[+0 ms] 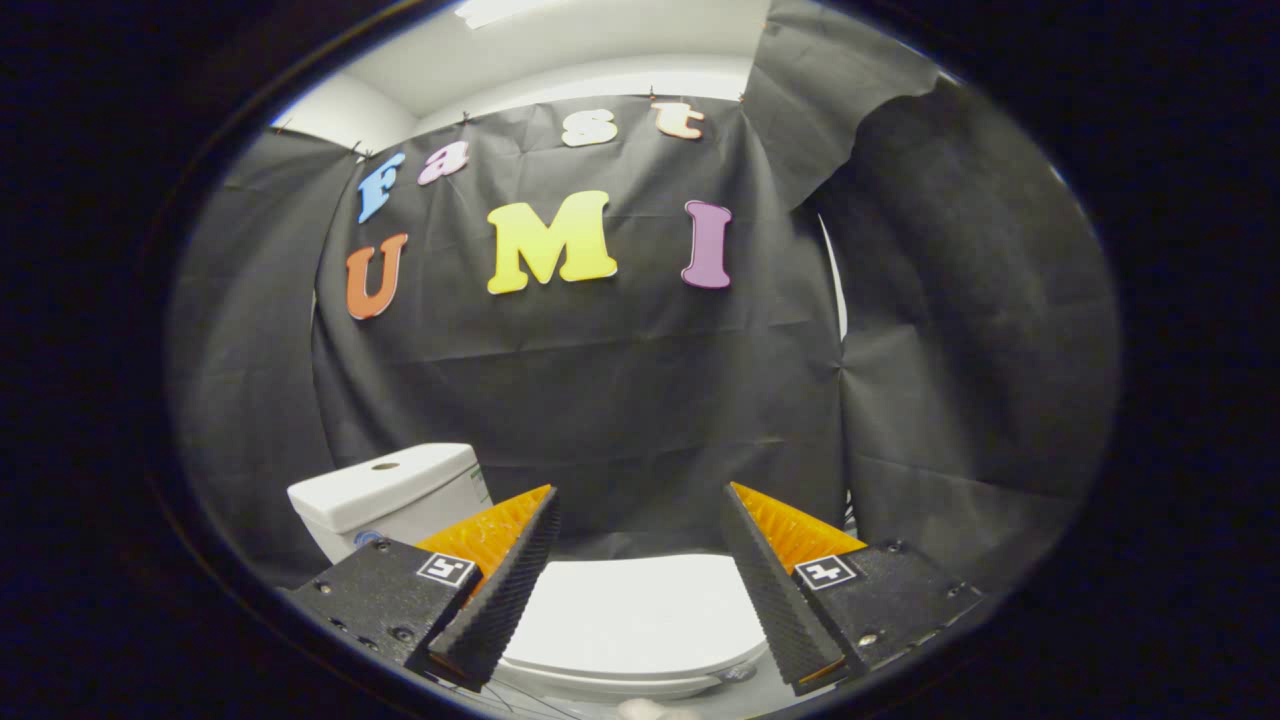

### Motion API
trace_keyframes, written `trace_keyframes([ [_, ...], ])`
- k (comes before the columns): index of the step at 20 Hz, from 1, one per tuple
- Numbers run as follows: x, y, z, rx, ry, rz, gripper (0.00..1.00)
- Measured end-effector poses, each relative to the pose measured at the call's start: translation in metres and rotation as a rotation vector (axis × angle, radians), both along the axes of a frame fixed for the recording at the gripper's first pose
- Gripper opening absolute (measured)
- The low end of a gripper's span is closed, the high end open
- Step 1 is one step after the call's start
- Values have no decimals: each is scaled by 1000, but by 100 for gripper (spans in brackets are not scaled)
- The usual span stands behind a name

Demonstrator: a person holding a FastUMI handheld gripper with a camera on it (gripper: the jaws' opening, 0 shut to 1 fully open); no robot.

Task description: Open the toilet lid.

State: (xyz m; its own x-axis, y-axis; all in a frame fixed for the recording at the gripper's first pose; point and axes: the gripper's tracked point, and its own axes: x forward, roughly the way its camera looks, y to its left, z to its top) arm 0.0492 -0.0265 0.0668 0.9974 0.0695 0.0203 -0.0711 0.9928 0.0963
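below the wide-open jaws (640,585) sits the closed toilet lid (630,620), nothing gripped yet; probably best to hook its front lip and lift slowly toward the tank (385,495).

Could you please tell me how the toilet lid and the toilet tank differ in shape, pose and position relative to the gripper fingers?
The toilet lid lies flat and closed, a broad rounded slab; the toilet tank stands upright as a boxy block with a round button hole on top. The lid sits below and between the open fingers of the hand-held gripper; the tank stands beyond the left finger, against the black cloth wall. Both are plain white and untouched.
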Motion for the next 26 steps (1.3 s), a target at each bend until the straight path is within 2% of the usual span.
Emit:
trace_keyframes([
  [2, 11, -19, -10, 75, 47, 7, 100],
  [6, 26, -69, -48, 215, 126, -33, 98],
  [11, 38, -110, -124, 364, 282, -65, 98],
  [17, 40, -140, -210, 614, 453, -93, 98],
  [20, 38, -150, -243, 648, 513, -119, 99],
  [26, 35, -143, -289, 715, 612, -86, 99],
])
